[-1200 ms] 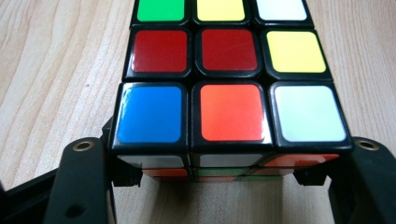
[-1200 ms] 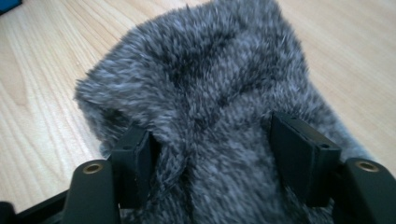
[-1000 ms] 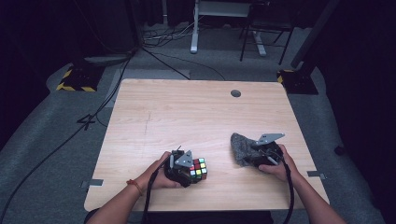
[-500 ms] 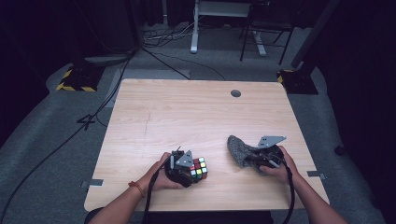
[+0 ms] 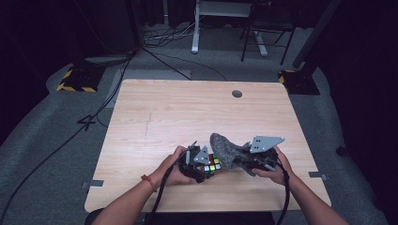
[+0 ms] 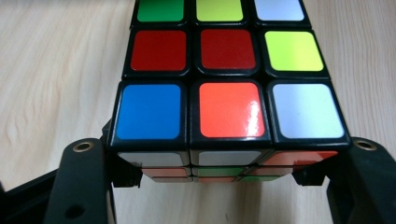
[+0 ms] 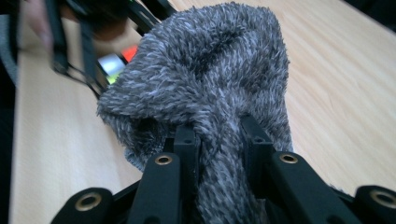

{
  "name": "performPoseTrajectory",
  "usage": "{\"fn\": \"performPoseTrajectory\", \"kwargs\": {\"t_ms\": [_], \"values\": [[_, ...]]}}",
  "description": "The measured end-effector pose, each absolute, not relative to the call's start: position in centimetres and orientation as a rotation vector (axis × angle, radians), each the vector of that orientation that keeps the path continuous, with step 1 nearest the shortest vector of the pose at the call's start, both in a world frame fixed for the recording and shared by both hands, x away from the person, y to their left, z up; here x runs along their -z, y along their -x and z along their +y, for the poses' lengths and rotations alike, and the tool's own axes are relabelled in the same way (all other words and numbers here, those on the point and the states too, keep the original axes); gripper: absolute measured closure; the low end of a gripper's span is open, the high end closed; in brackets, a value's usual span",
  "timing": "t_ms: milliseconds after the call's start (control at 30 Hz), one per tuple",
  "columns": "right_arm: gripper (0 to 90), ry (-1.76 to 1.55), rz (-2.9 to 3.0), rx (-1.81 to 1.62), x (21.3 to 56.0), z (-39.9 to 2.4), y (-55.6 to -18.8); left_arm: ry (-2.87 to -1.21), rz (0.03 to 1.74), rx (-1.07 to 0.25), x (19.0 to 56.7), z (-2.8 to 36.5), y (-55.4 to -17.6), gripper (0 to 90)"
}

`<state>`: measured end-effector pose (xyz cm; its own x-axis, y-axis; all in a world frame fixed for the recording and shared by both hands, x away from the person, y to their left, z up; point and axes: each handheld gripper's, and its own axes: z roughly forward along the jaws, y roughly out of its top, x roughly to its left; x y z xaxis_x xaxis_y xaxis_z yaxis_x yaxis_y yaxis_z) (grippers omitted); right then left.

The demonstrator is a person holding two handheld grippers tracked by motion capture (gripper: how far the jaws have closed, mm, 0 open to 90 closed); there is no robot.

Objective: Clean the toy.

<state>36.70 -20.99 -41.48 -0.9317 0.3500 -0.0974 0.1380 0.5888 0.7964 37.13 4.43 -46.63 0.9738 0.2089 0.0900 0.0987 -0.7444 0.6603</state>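
Left claw (image 5: 206, 168) clamped tight on a multicoloured 3x3 puzzle cube with black edges (image 5: 212, 164); in the left claw view the jaws pinch the cube's (image 6: 227, 74) lower layers from both sides. Right claw (image 5: 241, 161) has just closed, now pinching a fuzzy grey knit cloth (image 5: 226, 150), fabric bunched between the jaws (image 7: 205, 88). Both sit at the near edge of the light wooden worktop (image 5: 187, 112), centre-right, cloth touching the cube's right side, draped just above it.
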Motion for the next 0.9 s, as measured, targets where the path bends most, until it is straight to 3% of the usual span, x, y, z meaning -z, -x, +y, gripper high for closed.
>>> {"fn": "performPoseTrajectory", "kwargs": {"t_ms": [433,900], "values": [[73.6,-0.280,2.635,-1.146,40.8,-17.1,-36.2,-2.424,0.206,-0.231,46.1,3.4,-37.6,34.1],[73.9,-0.446,2.641,-1.143,43.6,-19.9,-37.7,-2.367,0.234,-0.216,45.7,5.2,-37.5,34.0]]}}
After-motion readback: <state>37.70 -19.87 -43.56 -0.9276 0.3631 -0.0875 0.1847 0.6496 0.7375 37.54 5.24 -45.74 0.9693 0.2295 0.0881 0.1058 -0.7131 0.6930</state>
